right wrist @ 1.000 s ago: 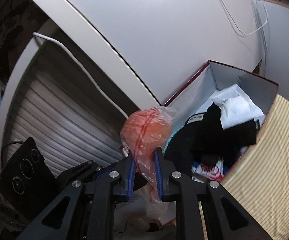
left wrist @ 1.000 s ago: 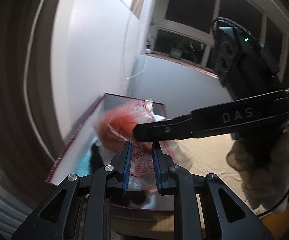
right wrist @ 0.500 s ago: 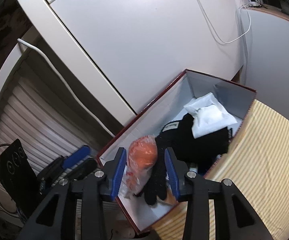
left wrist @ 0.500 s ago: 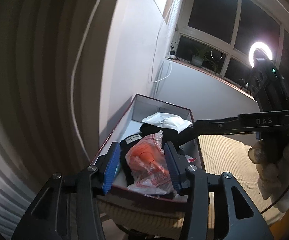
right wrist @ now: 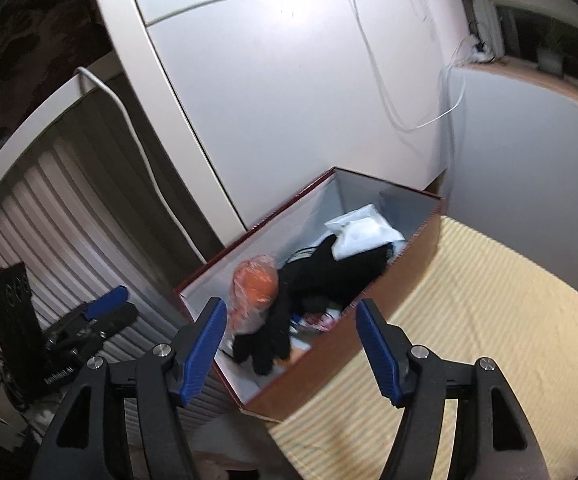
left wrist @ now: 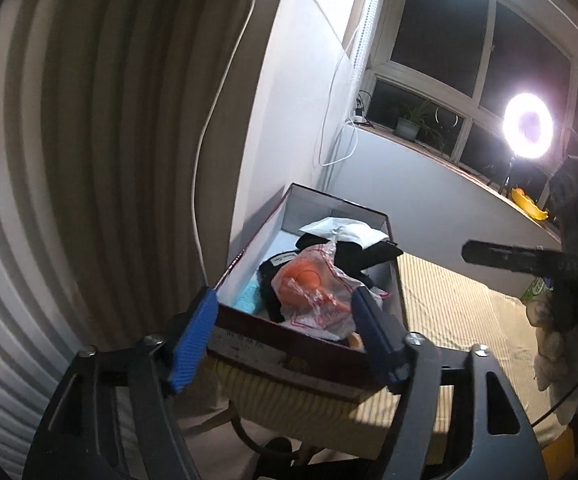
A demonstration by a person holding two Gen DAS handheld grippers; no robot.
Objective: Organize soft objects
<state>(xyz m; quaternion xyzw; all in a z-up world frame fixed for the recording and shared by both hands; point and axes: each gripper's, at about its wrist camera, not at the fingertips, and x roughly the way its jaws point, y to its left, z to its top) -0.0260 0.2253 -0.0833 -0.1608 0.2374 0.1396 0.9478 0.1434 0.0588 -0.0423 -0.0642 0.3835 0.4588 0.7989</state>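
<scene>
A dark red cardboard box (left wrist: 289, 346) (right wrist: 405, 256) sits on the yellow striped bed. Inside lies an orange soft thing in a clear plastic bag (left wrist: 309, 284) (right wrist: 255, 284), on black clothing (right wrist: 329, 276) and beside a white packet (left wrist: 345, 230) (right wrist: 363, 230). My left gripper (left wrist: 285, 336) is open and empty, just in front of the box's near end. My right gripper (right wrist: 289, 344) is open and empty, above the box's near corner. The right gripper also shows in the left wrist view (left wrist: 529, 260); the left gripper shows at the left of the right wrist view (right wrist: 105, 312).
The box stands against a white wardrobe wall (right wrist: 289, 80) with hanging white cables (left wrist: 341, 120). The striped bed cover (right wrist: 469, 340) spreads to the right. A ribbed curtain or radiator (left wrist: 69, 160) is on the left. A ring light (left wrist: 529, 126) shines by the window sill.
Both grippers held the bagged orange thing a second ago. They let it go into the box, opened wide and pulled back and up from it.
</scene>
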